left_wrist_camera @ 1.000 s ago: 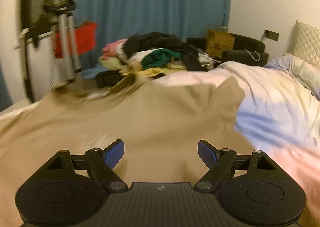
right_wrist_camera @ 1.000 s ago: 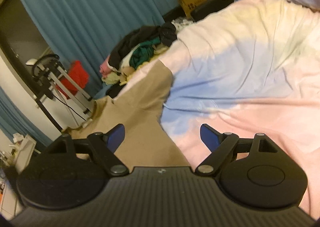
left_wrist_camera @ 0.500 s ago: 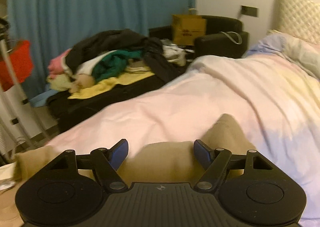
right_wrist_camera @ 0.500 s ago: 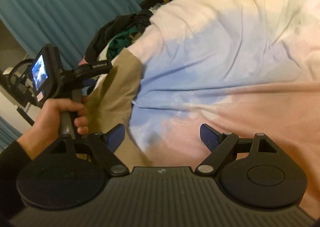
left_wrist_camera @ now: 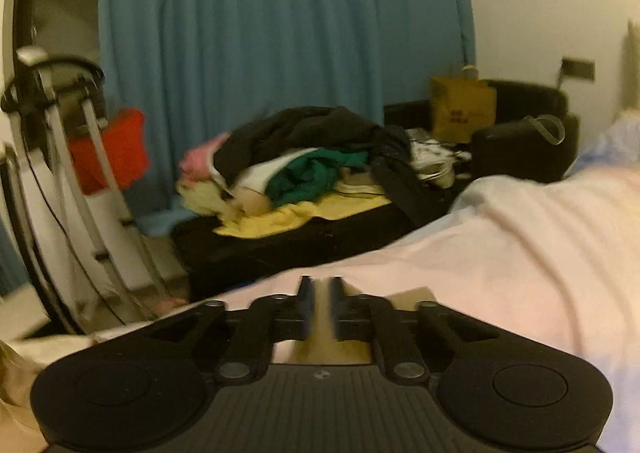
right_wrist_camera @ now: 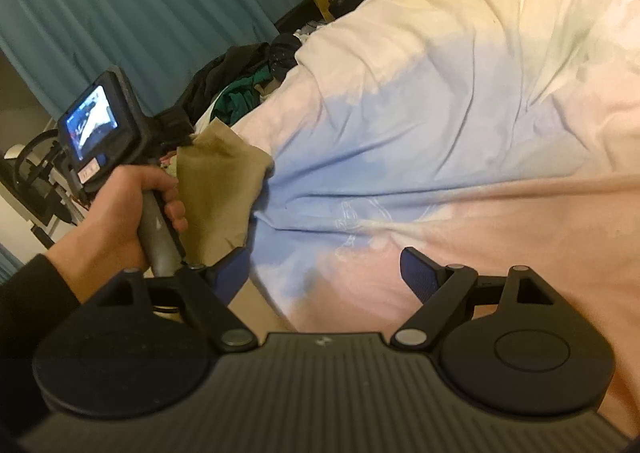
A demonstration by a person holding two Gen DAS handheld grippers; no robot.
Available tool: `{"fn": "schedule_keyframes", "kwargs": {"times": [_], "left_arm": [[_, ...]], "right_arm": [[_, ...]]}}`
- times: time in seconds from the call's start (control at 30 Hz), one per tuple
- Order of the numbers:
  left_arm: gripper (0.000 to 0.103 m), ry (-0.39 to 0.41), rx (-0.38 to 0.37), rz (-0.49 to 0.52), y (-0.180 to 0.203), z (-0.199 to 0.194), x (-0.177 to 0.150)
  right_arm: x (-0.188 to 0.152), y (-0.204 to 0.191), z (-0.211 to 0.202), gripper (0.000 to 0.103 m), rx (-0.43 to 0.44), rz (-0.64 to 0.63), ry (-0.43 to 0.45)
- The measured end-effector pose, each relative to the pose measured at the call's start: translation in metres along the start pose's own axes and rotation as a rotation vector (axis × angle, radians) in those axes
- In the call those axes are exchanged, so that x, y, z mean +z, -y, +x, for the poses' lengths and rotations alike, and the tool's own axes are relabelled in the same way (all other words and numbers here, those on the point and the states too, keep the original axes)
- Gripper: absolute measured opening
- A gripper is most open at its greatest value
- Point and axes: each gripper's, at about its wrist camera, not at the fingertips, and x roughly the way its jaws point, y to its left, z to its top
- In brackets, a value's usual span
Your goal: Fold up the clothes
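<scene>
A tan garment (right_wrist_camera: 220, 189) lies over the left edge of the bed on a pastel pink, blue and yellow duvet (right_wrist_camera: 400, 113). In the left wrist view my left gripper (left_wrist_camera: 320, 293) has its jaws closing. They stand narrow, with a strip of the tan garment (left_wrist_camera: 320, 337) showing in the gap, and no pinch is visible. From the right wrist view, a hand (right_wrist_camera: 120, 209) holds that gripper at the garment's far corner. My right gripper (right_wrist_camera: 324, 273) is open over the duvet, just right of the garment, with nothing between its fingers.
A heap of mixed clothes (left_wrist_camera: 312, 161) sits on a low black bench (left_wrist_camera: 280, 249) past the bed's edge. A yellow paper bag (left_wrist_camera: 460, 109), a black armchair (left_wrist_camera: 524, 157), a metal frame (left_wrist_camera: 60, 173) with a red cloth (left_wrist_camera: 112, 149) and blue curtains (left_wrist_camera: 280, 33) stand behind.
The left gripper swept across the tan garment to its far corner and narrowed its jaws around the cloth. The right gripper stayed open and drifted slightly; the hand holding the left gripper came into its view.
</scene>
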Motion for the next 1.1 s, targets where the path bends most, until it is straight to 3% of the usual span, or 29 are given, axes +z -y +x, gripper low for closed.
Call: {"fn": "schedule_keyframes", "kwargs": {"times": [0.03,0.07,0.23,0.4,0.53,0.63,0.7,0.8,0.93,1.1], "left_arm": [[0.049,0.008,-0.014,0.017,0.000,-0.007,-0.001],[0.060,0.016,-0.023,0.038,0.001,-0.014,-0.003],[0.079,0.009,-0.115,-0.035,-0.030,-0.087,-0.026],[0.083,0.044,-0.069,-0.090,-0.091,-0.216,-0.085],[0.085,-0.033,0.017,-0.299,-0.141,-0.314,-0.144],[0.085,-0.047,0.072,-0.389,-0.161,-0.368,-0.183],[0.086,-0.049,0.111,-0.448,-0.172,-0.398,-0.209],[0.086,-0.061,0.109,-0.522,-0.188,-0.416,-0.225],[0.086,-0.015,0.082,-0.568,-0.197,-0.421,-0.220],[0.086,0.028,0.053,-0.600,-0.195,-0.418,-0.220]], "right_arm": [[0.000,0.000,-0.001,0.084,-0.002,-0.005,0.001],[-0.001,0.000,-0.001,0.084,-0.003,-0.004,0.000],[0.003,0.001,-0.003,0.084,0.015,0.011,0.006],[0.010,0.006,-0.012,0.086,0.101,0.075,-0.007],[0.017,0.010,-0.021,0.085,0.266,0.138,-0.017],[0.025,0.008,-0.023,0.084,0.377,0.175,-0.032],[0.032,0.003,-0.018,0.074,0.420,0.187,-0.055],[0.042,-0.006,0.001,0.068,0.450,0.208,-0.085],[0.047,-0.002,0.045,0.060,0.489,0.311,-0.110],[0.040,0.012,0.100,0.046,0.465,0.441,-0.154]]}}
